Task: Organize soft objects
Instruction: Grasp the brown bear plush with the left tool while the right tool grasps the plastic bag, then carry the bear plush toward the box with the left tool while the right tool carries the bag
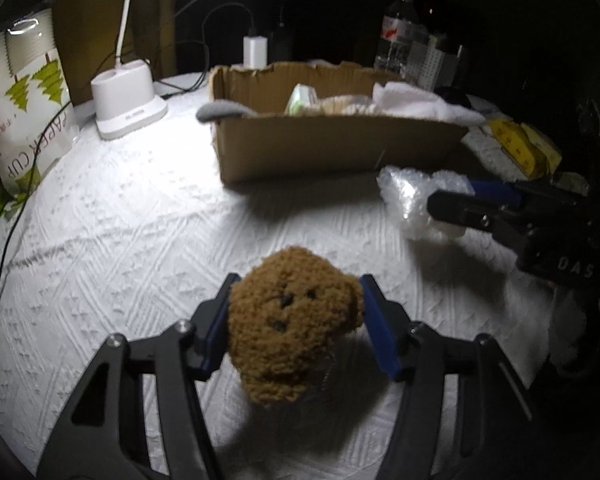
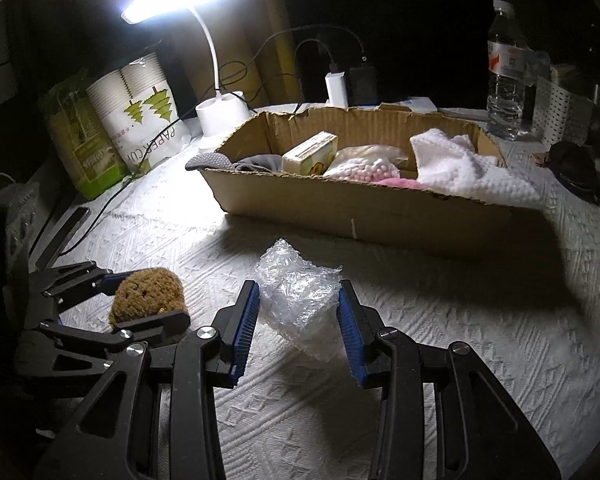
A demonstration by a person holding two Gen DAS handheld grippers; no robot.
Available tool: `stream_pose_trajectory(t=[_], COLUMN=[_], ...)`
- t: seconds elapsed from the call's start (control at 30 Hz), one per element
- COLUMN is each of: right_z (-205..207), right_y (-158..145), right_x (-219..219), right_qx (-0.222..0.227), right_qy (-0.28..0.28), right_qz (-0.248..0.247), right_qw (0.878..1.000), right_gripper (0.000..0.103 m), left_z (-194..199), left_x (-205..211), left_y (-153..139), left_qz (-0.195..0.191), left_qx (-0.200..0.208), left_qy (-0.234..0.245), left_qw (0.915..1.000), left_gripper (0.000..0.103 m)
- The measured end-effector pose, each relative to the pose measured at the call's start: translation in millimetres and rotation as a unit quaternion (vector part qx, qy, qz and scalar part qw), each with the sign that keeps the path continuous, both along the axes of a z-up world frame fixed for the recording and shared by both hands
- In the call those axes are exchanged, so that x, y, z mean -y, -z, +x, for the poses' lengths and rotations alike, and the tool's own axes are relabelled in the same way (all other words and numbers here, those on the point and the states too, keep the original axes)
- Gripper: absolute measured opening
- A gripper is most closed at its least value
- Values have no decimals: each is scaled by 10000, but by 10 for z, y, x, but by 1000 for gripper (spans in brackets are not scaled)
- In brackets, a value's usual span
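- The left gripper [image 1: 296,320] has its blue-padded fingers [image 1: 216,332] pinching a brown plush bear head [image 1: 292,320] from both sides, the stitched face turned toward the camera
- In the right wrist view the same plush [image 2: 148,294] sits between those fingers at the lower left, above the white textured cloth of the worktop [image 2: 440,340]
- The right gripper [image 2: 298,320] has its fingers [image 2: 244,320] closed against a crumpled wad of clear bubble wrap [image 2: 296,300], each pad touching one side of it (whether the wad rests on the cloth or is lifted, I cannot tell)
- From the left wrist view the bubble wrap [image 1: 412,200] shows at the right, just in front of the box
- Beyond both grippers stands an open cardboard box [image 2: 340,204] holding a white fleecy cloth [image 2: 460,164] draped over its right rim, a bag of small white beads [image 2: 364,164], a small yellowish carton [image 2: 310,152] and a grey cloth [image 2: 212,162] hanging over its left end
- Behind the box: a lit white desk lamp [image 2: 224,112], a pack of paper cups [image 2: 148,120], a white charger [image 2: 336,90] and a clear water bottle [image 2: 506,68]
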State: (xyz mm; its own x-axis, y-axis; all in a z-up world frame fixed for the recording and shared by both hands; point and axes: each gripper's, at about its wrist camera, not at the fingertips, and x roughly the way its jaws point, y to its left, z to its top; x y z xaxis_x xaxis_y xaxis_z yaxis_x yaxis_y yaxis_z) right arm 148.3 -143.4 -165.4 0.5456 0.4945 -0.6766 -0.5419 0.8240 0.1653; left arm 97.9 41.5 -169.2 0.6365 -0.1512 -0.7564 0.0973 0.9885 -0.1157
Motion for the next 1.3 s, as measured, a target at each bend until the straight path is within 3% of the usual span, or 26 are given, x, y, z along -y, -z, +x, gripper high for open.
stream_pose_trajectory(t=[0.8,1.3], right_z=[127,308], right_y=[-364,-585], right_x=[239,105], right_qx=[334,550], right_qy=[54,-18], right_qz=[132,63], right_qw=[9993,9985], right_gripper=[42,42], left_z=[208,374], left_x=[35,-151], left_y=[-526,-771], left_qz=[-25,-13], left_qx=[447,754], left_qy=[-70,-147], left_qw=[9990,9970], left_gripper=[60,60])
